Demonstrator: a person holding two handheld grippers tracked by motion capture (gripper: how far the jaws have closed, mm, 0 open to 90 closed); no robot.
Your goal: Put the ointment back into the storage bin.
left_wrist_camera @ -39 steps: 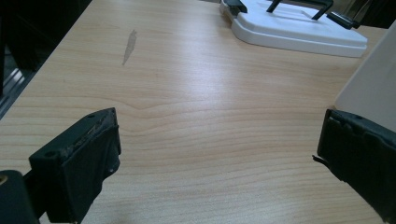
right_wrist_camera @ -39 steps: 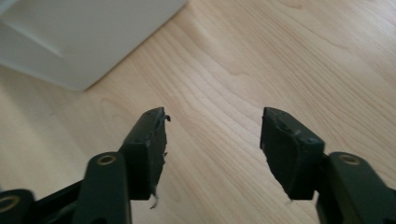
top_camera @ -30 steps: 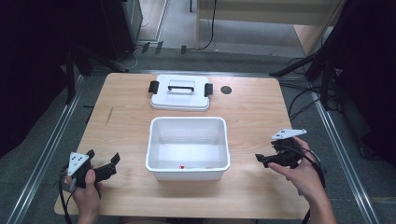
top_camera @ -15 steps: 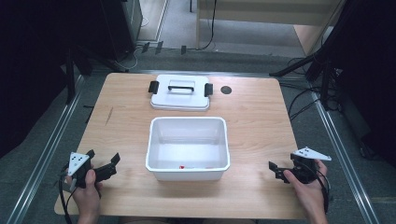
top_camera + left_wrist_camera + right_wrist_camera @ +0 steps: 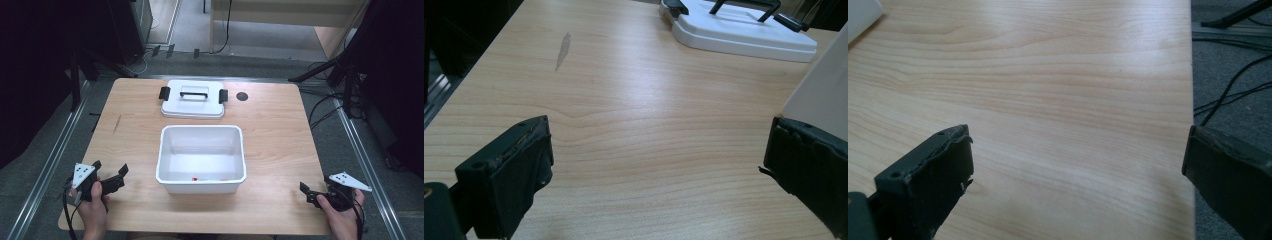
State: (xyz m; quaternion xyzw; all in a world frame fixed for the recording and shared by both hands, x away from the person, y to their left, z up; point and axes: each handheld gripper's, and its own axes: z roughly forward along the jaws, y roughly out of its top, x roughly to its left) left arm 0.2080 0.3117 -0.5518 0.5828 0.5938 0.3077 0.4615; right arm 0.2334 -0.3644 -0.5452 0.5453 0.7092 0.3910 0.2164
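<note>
Both grippers, left [image 5: 111, 176] and right [image 5: 311, 192], fingers spread, empty, flanking white tub [image 5: 201, 155]; no legible writing.

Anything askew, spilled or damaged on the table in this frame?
Nothing serious. The lid lies flat behind the open bin, squarely placed. A greyish smear marks the table left of the lid, and small red bits sit on the bin's floor. Both grippers are open and empty.

1. No text, label, brand or number can be read anywhere.
2. The small red mark inside the white rectangular plastic tub [image 5: 201, 159] may be print, but it is too small to tell.
</note>
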